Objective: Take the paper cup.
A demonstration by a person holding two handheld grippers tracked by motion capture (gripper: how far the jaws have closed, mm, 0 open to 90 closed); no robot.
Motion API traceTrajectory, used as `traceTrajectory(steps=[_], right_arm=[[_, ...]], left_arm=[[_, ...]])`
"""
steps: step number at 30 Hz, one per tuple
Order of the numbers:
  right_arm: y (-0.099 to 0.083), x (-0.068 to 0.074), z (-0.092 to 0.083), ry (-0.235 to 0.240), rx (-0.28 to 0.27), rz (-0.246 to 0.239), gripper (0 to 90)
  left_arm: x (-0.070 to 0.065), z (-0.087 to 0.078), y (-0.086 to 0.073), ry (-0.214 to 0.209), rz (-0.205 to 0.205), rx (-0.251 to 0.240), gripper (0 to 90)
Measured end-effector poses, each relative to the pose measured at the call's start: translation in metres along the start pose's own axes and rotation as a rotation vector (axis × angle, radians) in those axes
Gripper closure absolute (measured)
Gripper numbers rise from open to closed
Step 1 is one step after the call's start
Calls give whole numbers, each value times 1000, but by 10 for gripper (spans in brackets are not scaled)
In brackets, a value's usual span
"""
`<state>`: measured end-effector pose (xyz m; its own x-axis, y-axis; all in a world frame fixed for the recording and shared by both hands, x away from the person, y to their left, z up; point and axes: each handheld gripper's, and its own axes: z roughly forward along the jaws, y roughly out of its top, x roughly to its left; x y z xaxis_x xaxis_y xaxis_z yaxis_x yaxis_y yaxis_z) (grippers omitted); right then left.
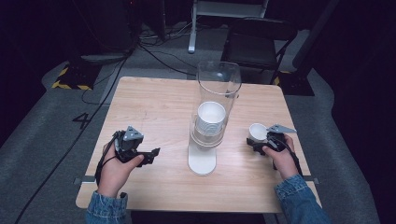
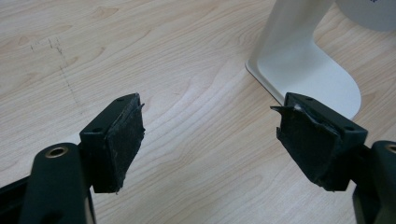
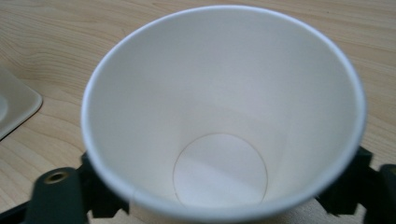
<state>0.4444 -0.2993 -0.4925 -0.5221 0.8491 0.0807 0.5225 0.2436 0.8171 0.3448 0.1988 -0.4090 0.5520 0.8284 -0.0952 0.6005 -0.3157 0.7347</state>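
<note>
A single white paper cup (image 1: 257, 131) stands upright on the wooden table (image 1: 159, 102) at the right. My right gripper (image 1: 256, 140) reaches around it from the near side. In the right gripper view the empty cup (image 3: 219, 116) sits between the two black fingers (image 3: 105, 200), which stand wide at its sides without squeezing its wall. A clear tube dispenser (image 1: 217, 88) on a white stand (image 1: 202, 161) holds a stack of white cups (image 1: 211, 119) at the table's middle. My left gripper (image 1: 152, 155) rests left of the stand, open and empty (image 2: 210, 140), jaws toward the stand's base (image 2: 308, 70).
A corner of the white stand's base (image 3: 14, 105) lies left of the single cup. A black chair (image 1: 259, 42) stands beyond the table's far edge, and cables run across the grey floor (image 1: 56, 135). Bare wood stretches across the far left of the table.
</note>
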Motion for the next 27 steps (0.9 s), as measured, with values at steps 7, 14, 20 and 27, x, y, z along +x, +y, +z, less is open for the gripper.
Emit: traceTrajectory(steps=[7,14,20,27], right_arm=[[2,3,-6,-5,-16,-36,160],[10,7,-23,13,-38,-85,160],[15,13,-41,16,-79,-90,161],[27,20,-68,2,-170,-30,161]], left_arm=[[0,-1,0,1,0,-1,225],[-1,-2,1,-7,1,-5,225],[-3,-5,-2,-8,5,-5,225],[-3,-14,-6,-9,1,-8,225]])
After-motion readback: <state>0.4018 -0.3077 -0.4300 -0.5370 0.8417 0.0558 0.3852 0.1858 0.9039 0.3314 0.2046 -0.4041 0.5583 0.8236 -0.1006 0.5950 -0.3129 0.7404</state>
